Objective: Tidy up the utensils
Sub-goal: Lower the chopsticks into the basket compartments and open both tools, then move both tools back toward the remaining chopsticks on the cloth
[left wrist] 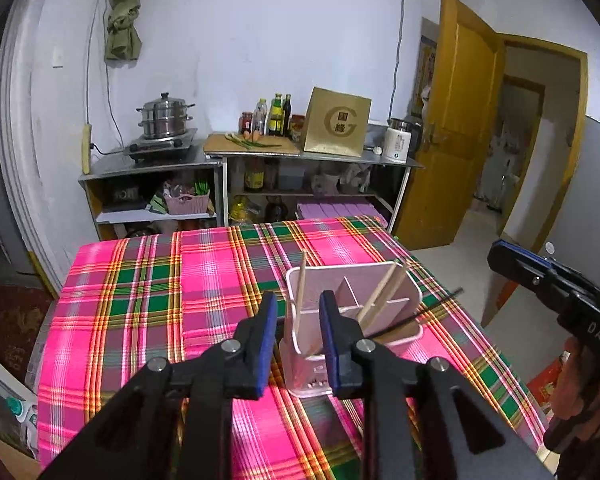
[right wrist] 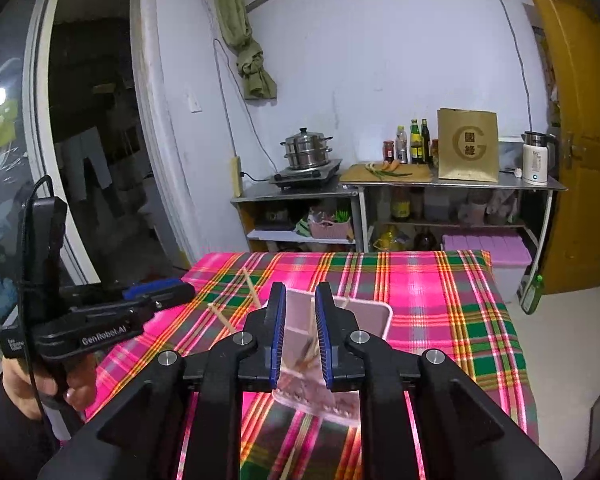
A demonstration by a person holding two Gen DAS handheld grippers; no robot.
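Observation:
A pale pink utensil holder [left wrist: 396, 280] with inner dividers stands on the plaid tablecloth [left wrist: 148, 280]. It holds wooden chopsticks [left wrist: 301, 292], two more wooden sticks [left wrist: 384, 292] and a black chopstick [left wrist: 428, 310] leaning over its right rim. My left gripper [left wrist: 298, 300] is open and empty, just in front of the holder. In the right wrist view the holder [right wrist: 374, 316] sits right behind my right gripper [right wrist: 300, 292], which is open and empty. Wooden chopsticks [right wrist: 252, 290] stick out to its left.
The other hand's gripper shows at the right edge of the left wrist view [left wrist: 548, 280] and at the left in the right wrist view [right wrist: 112, 320]. Metal shelves with a steamer pot [left wrist: 164, 118], bottles and a kettle stand at the back wall. A yellow door [left wrist: 452, 120] is right.

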